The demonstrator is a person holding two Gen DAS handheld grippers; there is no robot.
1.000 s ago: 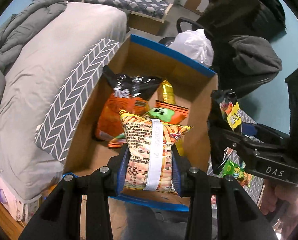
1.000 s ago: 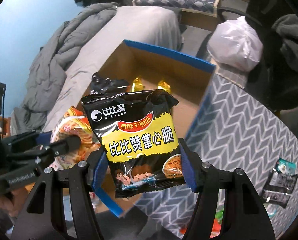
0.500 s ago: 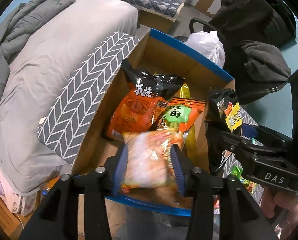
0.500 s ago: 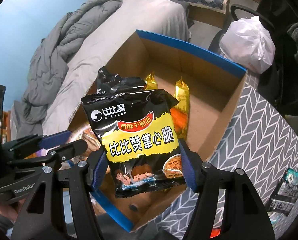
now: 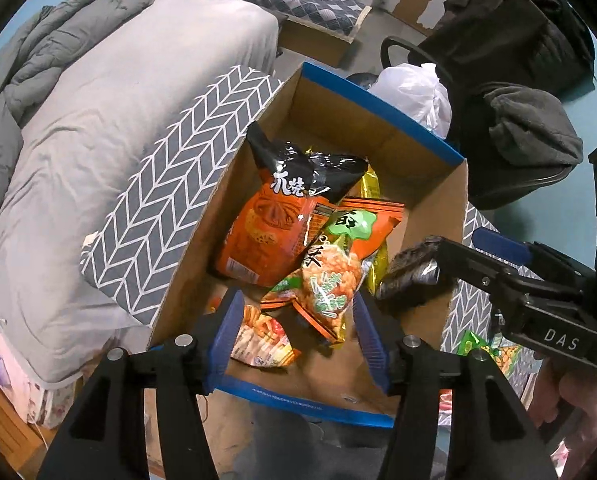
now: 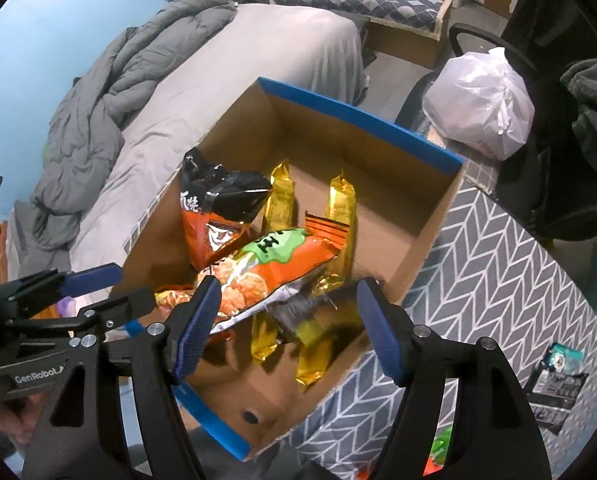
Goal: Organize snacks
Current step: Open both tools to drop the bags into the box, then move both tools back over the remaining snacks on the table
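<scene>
A cardboard box (image 5: pixel 378 100) with a blue rim holds several snack bags. My left gripper (image 5: pixel 298 340) hangs over its near end, jaws opening. The striped snack pack (image 5: pixel 262 340) lies loose on the box floor below the left pad, touched by neither pad. My right gripper (image 6: pixel 288 332) is over the same box (image 6: pixel 358 112), jaws opening. The black-and-yellow noodle pack (image 6: pixel 302 316) is a blur between and below its pads, free of them. In the left wrist view that black pack (image 5: pixel 410 276) shows at the right gripper's (image 5: pixel 456 240) tips.
Inside lie an orange-and-black bag (image 5: pixel 274 220), an orange-and-green bag (image 5: pixel 338 264) and gold bars (image 6: pixel 342 200). The box stands on a grey herringbone cloth (image 6: pixel 498 280) with loose packs (image 6: pixel 554 384) at right. A bed (image 5: pixel 118 100), a white bag (image 6: pixel 478 108) and a chair surround it.
My left gripper opened and the striped pack dropped into the box. The right gripper came over the box and opened, and the black noodle pack slipped down out of its pads.
</scene>
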